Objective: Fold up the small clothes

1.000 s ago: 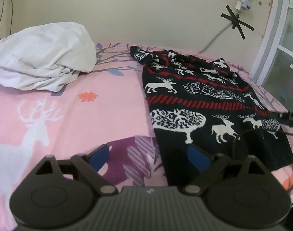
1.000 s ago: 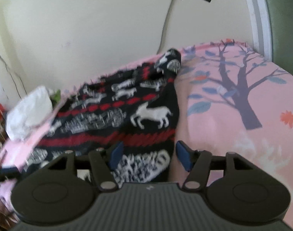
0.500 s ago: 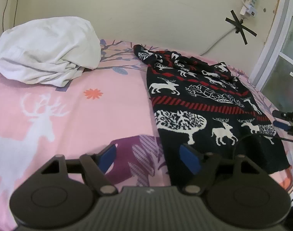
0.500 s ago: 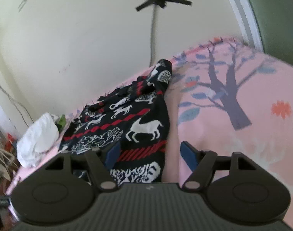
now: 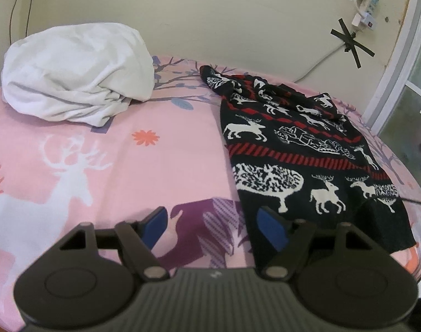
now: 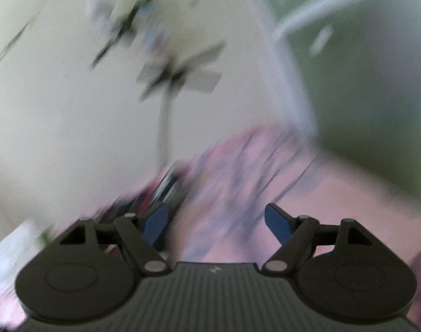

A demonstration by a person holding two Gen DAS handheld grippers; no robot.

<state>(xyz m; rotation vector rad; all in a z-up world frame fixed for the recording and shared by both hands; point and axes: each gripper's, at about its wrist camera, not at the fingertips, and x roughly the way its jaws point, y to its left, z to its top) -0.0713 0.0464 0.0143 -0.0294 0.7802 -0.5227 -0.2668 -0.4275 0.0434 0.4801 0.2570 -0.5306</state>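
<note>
A black knitted sweater (image 5: 299,149) with white reindeer and red stripes lies folded lengthwise on the right side of the pink bed sheet (image 5: 144,166). My left gripper (image 5: 214,225) is open and empty, just above the sheet at the sweater's near left edge. My right gripper (image 6: 217,224) is open and empty; its view is badly blurred, pointing up at the wall, with only a dark smear of the sweater (image 6: 166,191) near its left finger.
A bundle of white cloth (image 5: 77,74) sits at the back left of the bed. The cream wall (image 5: 238,19) has taped cables and a power strip (image 5: 368,0). A window frame (image 5: 395,63) stands at the right.
My left gripper has drawn back and up a little, and its fingers have come slightly closer together. My right gripper has swung fast upward and away from the sweater, blurring its view.
</note>
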